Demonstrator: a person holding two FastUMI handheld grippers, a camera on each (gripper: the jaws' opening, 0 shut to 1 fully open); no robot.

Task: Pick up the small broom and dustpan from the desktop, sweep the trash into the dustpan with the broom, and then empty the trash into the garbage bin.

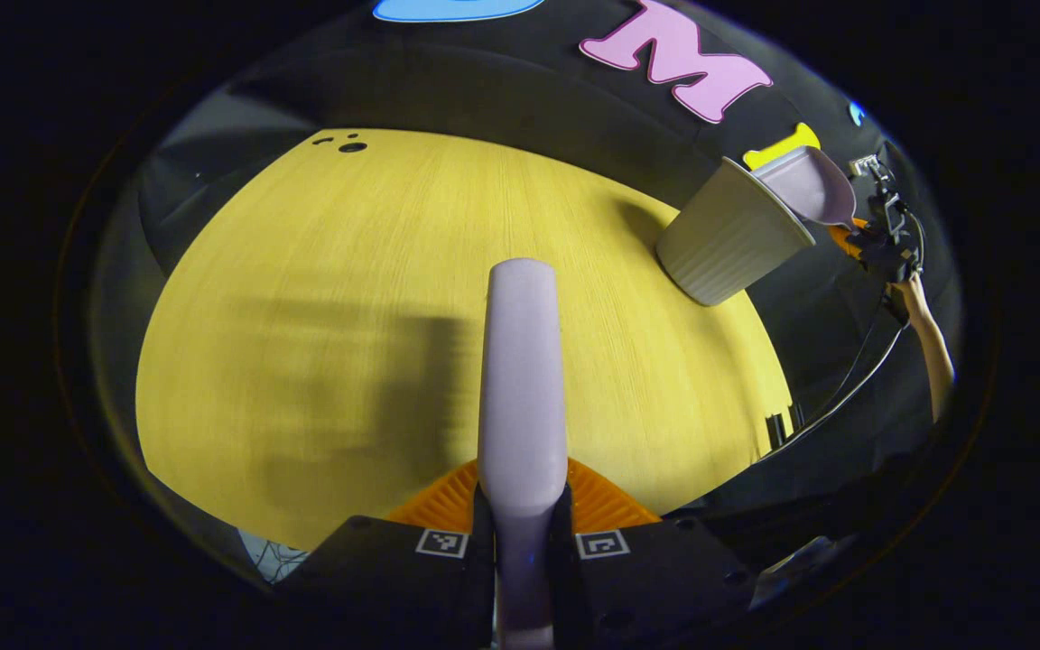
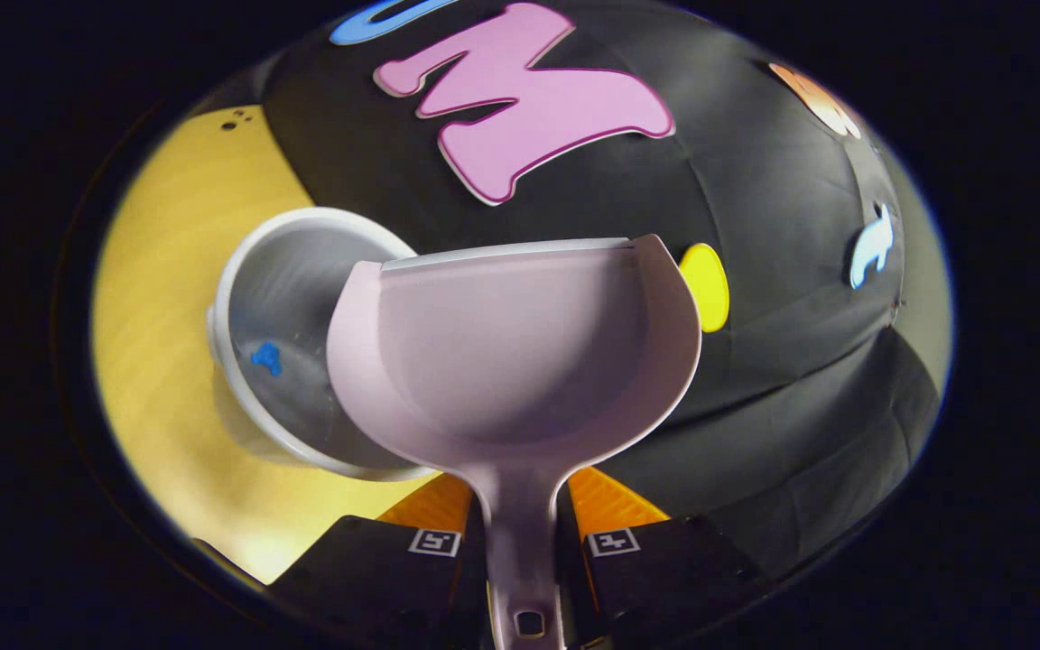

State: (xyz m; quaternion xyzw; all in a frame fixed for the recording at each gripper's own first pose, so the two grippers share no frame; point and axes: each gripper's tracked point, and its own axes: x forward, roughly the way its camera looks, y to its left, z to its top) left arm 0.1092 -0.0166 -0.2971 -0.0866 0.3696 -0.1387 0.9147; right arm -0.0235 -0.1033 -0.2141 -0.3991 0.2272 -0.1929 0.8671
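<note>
Tipping toward the garbage bin (image 2: 303,343), the dustpan (image 2: 520,352) is clamped by the right gripper (image 2: 523,542) for emptying; blue trash (image 2: 265,357) lies inside. The broom (image 1: 520,361) is gripped by the left gripper (image 1: 520,542) above the desktop (image 1: 321,298).

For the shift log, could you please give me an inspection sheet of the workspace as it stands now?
Surface: yellow wood-grain desktop, with small dark holes near its far edge.
Job's things: broom handle in the left gripper; dustpan in the right gripper, held beside the garbage bin, pan empty; a blue scrap lies inside the bin.
Clutter: nothing seen.
Grippers: both shut on their handles.
Cables: a black cable hangs from the right gripper.
Surroundings: black cloth booth wall.
</note>
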